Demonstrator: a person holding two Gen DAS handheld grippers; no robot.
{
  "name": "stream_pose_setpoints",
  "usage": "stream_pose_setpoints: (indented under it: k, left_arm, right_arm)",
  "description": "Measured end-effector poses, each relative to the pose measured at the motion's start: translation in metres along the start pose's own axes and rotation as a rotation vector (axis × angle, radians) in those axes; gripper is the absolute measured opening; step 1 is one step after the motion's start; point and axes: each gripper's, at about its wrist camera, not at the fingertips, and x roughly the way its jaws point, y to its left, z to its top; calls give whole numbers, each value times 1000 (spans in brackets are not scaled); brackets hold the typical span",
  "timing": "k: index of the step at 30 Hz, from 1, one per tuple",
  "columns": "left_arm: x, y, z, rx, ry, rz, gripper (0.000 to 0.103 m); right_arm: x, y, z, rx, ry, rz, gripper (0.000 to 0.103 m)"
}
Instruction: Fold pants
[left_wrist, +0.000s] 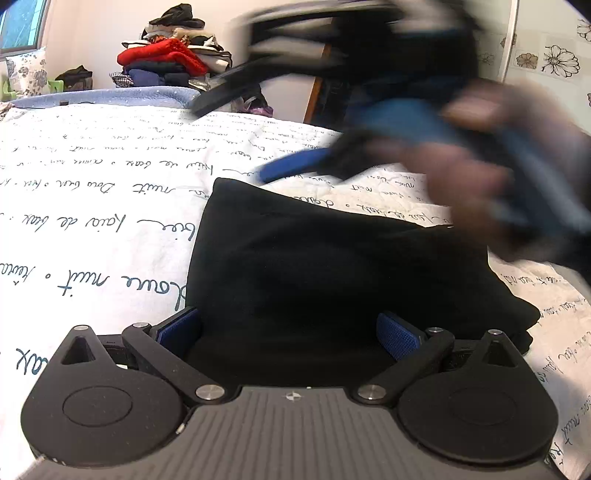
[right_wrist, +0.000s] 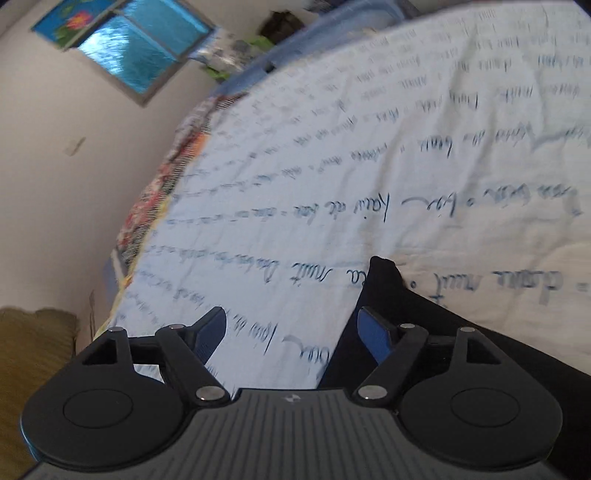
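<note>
The black pants (left_wrist: 332, 266) lie folded into a compact block on the white bedspread with blue script (left_wrist: 92, 192). My left gripper (left_wrist: 288, 336) is open just above their near edge, its blue pads on either side of the cloth. My right gripper (right_wrist: 291, 332) is open and empty; a corner of the pants (right_wrist: 399, 306) lies under its right finger. In the left wrist view the right gripper (left_wrist: 295, 110) shows as a blur above the far side of the pants, held by a hand (left_wrist: 472, 177).
A heap of folded clothes, red on top (left_wrist: 166, 55), stands behind the bed. A window (right_wrist: 140, 40) is in the far wall. The bed's left edge (right_wrist: 147, 221) drops beside the wall, with a brownish cloth (right_wrist: 33, 350) below.
</note>
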Motion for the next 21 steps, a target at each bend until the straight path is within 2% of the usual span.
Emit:
stream_pose_setpoints:
  k: [3, 5, 8, 9, 10, 11, 15, 19, 21]
  left_arm:
    - [0, 1, -1, -1, 0, -1, 103]
    - [0, 1, -2, 2, 1, 2, 103]
    - [1, -2, -1, 17, 6, 8, 103]
    - [1, -4, -1, 25, 9, 13, 103]
    - [2, -5, -1, 31, 11, 18, 103]
    - [3, -6, -1, 36, 14, 23, 103]
    - [2, -9, 0, 51, 17, 48, 103]
    - [-1, -11, -1, 47, 15, 75, 103]
    - [3, -8, 0, 30, 27, 83, 103]
  right_arm:
    - [-66, -5, -39, -23, -64, -24, 81]
    - [-102, -26, -71, 41, -107, -41, 84]
    - [-124, -64, -121, 175, -137, -101, 82]
    - [-128, -80, -139, 204, -186, -75, 82]
    - [-136, -90, -156, 213, -273, -15, 81]
    - [-141, -94, -167, 227, -317, -12, 81]
    - [-159, -84, -175, 290, -395, -55, 83]
    - [-167, -76, -179, 300, -376, 20, 84]
    - [-159, -83, -189, 305, -336, -5, 85]
